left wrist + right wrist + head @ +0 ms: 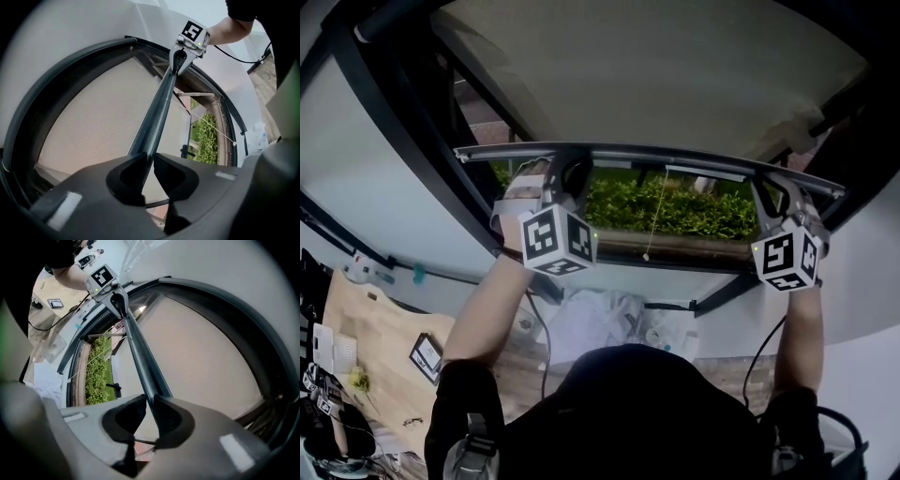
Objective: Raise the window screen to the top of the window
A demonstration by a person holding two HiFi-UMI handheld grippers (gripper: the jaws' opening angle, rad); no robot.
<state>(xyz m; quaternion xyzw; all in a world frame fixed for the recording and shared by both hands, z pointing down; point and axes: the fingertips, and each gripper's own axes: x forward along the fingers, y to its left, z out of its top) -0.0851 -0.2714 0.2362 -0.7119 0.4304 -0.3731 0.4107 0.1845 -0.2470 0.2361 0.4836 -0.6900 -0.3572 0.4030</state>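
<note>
The beige mesh window screen (656, 66) fills the upper part of the dark window frame (394, 122). Its dark grey bottom bar (675, 157) runs across above the open gap. My left gripper (569, 173) is shut on the bar's left part, and the bar (157, 112) passes between the jaws (148, 161). My right gripper (776, 192) is shut on the bar's right end, with the bar (140, 352) running away from the jaws (149, 404). Each gripper view shows the other gripper at the bar's far end: the right gripper (178, 58) and the left gripper (119, 303).
A green hedge (675, 206) shows through the open gap below the bar, and a thin pull cord (654, 216) hangs in front of it. White plastic sheeting (591, 319) lies under the sill. A wooden table (375, 328) with small items stands at the lower left.
</note>
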